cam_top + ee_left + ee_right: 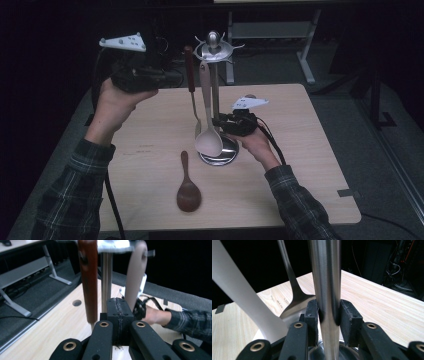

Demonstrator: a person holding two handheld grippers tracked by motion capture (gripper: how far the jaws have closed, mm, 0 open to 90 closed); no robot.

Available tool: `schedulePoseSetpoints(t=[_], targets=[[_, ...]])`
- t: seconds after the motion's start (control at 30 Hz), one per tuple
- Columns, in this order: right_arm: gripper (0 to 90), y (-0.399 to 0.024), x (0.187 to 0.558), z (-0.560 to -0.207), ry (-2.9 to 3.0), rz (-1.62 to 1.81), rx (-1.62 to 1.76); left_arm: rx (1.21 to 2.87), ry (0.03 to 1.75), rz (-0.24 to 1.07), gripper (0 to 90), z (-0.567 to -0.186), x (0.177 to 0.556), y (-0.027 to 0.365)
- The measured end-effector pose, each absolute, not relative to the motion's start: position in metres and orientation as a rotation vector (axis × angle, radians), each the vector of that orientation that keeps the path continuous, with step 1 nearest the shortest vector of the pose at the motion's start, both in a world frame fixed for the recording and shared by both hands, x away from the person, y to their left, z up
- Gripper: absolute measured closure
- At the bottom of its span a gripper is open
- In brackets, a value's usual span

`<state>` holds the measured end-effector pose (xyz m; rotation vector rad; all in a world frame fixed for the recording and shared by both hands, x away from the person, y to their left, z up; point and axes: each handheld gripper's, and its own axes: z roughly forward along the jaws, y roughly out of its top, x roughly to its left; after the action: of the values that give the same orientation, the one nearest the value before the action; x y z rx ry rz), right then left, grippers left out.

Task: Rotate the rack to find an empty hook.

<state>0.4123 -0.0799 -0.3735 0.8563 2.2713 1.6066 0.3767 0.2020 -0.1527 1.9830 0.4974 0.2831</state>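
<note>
We are seeing the right hand-held gripper (329,315) clamping the shiny steel rack pole (325,277) | left hand-held gripper (117,310) closing empty beside the hanging brown-handled fork (88,280) | pale wood worktop (300,165), dark room.

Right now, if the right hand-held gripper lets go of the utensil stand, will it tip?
Probably not: the stand has a wide round base flat on the table. It looks top-heavy, though, with two utensils hung on one side. The polished pole may slip.

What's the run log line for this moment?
left gripper: shut, empty | right gripper: shut on stand pole | fork, ladle: hanging | wooden spoon: on table
</note>
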Motion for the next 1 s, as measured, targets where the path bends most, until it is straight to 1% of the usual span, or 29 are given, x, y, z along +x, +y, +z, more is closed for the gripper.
schedulePoseSetpoints(t=[0.37, 0.67, 1.0], targets=[[69.8, -0.08, 0.412, -0.373, 2.272, 1.601, 0.857, 1.981, 0.489, 0.314, 89.7, -0.128, 0.394, 0.186], [70.5, -0.079, 0.411, -0.373, 2.268, 1.583, 0.845, 1.982, 0.484, 0.331, 89.9, -0.125, 0.401, 0.183], [70.6, -0.079, 0.411, -0.373, 2.265, 1.577, 0.841, 1.974, 0.514, 0.354, 89.9, -0.123, 0.418, 0.18]])
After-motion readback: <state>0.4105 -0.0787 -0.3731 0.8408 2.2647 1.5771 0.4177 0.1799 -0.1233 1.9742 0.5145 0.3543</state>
